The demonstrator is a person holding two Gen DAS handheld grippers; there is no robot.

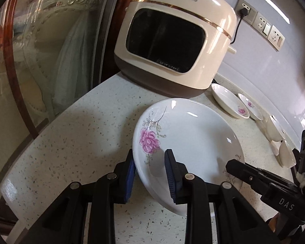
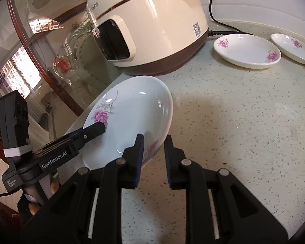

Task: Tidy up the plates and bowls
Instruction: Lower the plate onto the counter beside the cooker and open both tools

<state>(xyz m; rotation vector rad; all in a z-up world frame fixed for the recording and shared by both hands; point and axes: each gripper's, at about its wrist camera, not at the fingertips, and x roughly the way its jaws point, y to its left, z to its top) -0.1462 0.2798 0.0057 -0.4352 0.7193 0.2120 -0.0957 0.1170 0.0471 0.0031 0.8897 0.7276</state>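
Observation:
A large white plate (image 1: pixel 191 134) with a pink flower print is held tilted over the speckled counter, in front of the rice cooker. My left gripper (image 1: pixel 149 158) is shut on its near left rim, one blue pad inside the plate and one outside. My right gripper (image 2: pixel 153 142) is shut on the opposite rim of the same plate (image 2: pixel 132 113). Each gripper shows in the other's view: the right gripper (image 1: pixel 233 166) at the plate's right edge, the left gripper (image 2: pixel 100 128) by the flower. Whether the plate's underside touches the counter is hidden.
A cream rice cooker (image 1: pixel 172 38) stands at the back, plugged into a wall socket (image 1: pixel 244 10). Two smaller flowered plates (image 2: pixel 247 50) (image 2: pixel 292 47) lie to its right. White bowls (image 1: pixel 274 130) sit along the wall. The counter edge (image 1: pixel 57 118) curves beside a glass cabinet on the left.

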